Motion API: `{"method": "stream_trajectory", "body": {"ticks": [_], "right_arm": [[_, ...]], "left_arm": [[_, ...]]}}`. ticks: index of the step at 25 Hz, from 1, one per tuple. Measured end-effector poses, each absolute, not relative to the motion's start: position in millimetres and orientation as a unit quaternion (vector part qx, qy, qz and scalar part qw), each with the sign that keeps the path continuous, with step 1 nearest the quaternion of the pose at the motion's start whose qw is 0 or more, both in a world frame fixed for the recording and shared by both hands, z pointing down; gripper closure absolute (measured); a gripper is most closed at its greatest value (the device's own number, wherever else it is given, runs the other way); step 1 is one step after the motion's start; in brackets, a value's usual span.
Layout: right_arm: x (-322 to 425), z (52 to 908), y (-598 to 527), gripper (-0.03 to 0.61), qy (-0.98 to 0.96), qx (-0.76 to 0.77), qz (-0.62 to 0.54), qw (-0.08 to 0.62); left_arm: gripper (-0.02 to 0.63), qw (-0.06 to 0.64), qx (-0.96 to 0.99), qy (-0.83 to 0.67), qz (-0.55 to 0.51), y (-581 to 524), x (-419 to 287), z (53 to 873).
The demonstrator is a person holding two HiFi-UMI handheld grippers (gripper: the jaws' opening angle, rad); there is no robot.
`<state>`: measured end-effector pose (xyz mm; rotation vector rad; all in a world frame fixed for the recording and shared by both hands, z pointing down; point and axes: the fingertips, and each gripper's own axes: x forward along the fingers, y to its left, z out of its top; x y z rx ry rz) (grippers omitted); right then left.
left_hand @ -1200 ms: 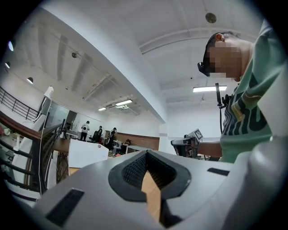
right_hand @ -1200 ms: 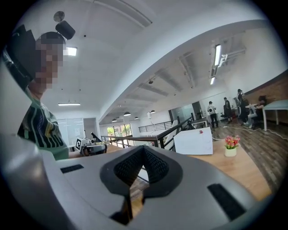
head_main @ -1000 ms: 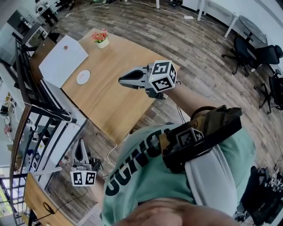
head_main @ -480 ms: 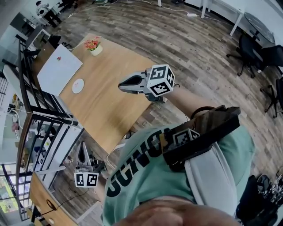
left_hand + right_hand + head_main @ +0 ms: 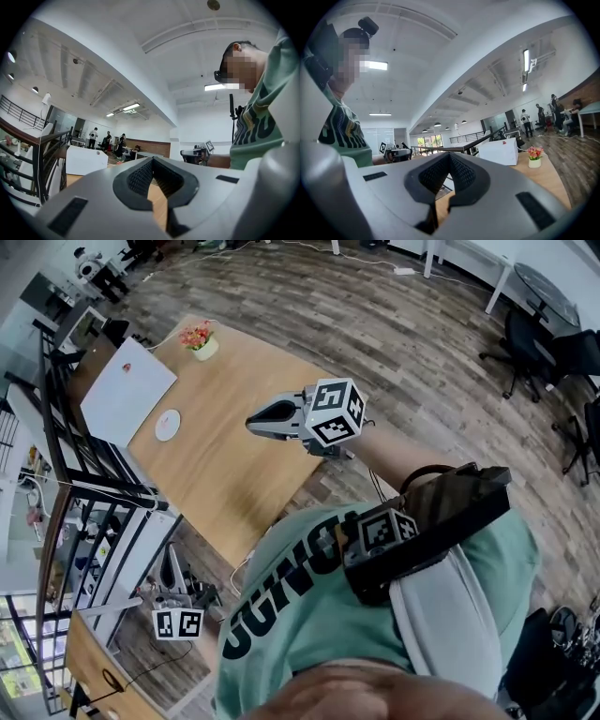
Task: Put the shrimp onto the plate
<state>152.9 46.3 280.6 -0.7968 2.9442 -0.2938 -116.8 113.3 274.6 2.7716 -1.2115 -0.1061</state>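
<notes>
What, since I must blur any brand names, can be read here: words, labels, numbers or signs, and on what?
No text reads plainly.
On the green shirt: large dark letters, folded and partly hidden; no word reads surely.
On the cubes of the left gripper and right gripper: black-and-white square markers, no words.
On the white box: a small red mark, too small to read.

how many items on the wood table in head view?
3: a white box at the far left corner, a small round plate beside it, a flower pot at the far edge. The right gripper covers some tabletop, so more may be hidden.
</notes>
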Motion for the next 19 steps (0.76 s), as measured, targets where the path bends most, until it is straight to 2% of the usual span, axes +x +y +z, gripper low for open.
{"method": "stream_trajectory", "body": {"ticks": [19], "right_arm": [[135,273,26,0.572,0.962,-0.26,-0.078,0.014]], "left_arm": [[0.609,0.057,0.913,-0.4,-0.052,90,-134,276]]}}
